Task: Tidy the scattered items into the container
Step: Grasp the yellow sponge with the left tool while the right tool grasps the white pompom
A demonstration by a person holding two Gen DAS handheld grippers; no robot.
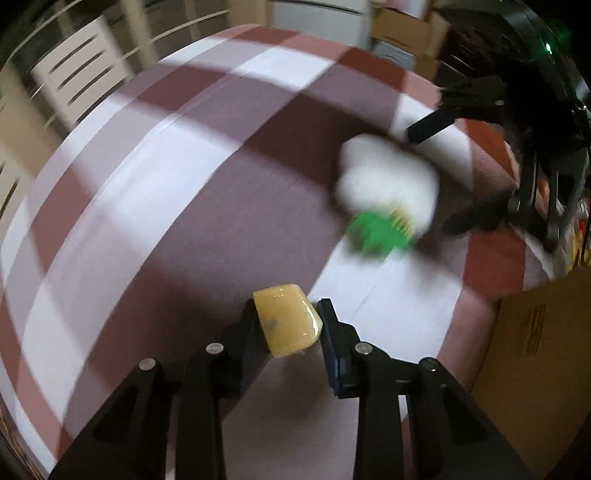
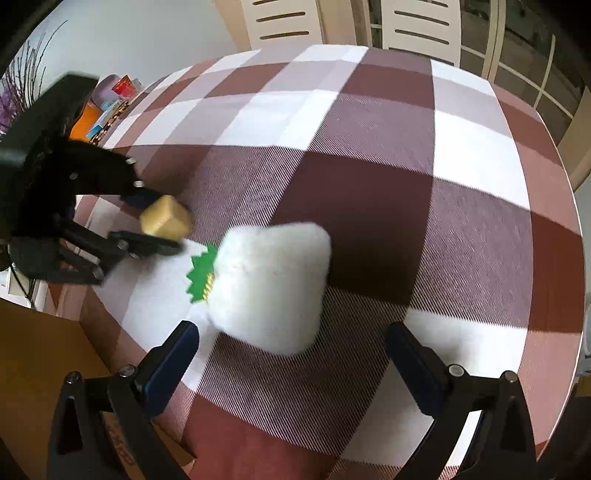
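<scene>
A yellow-tan block sits between the fingers of my left gripper, which is shut on it; in the right wrist view the same block hangs in that gripper just above the cloth. A white fluffy item with a green jagged piece at its edge lies on the checked tablecloth. My right gripper stands open just short of it, fingers wide to either side. In the left wrist view the white item is blurred, with the right gripper beside it.
A brown cardboard box stands at the table's near edge, also seen as the box at the lower left. White slatted chairs line the far side. More cardboard boxes sit beyond the table.
</scene>
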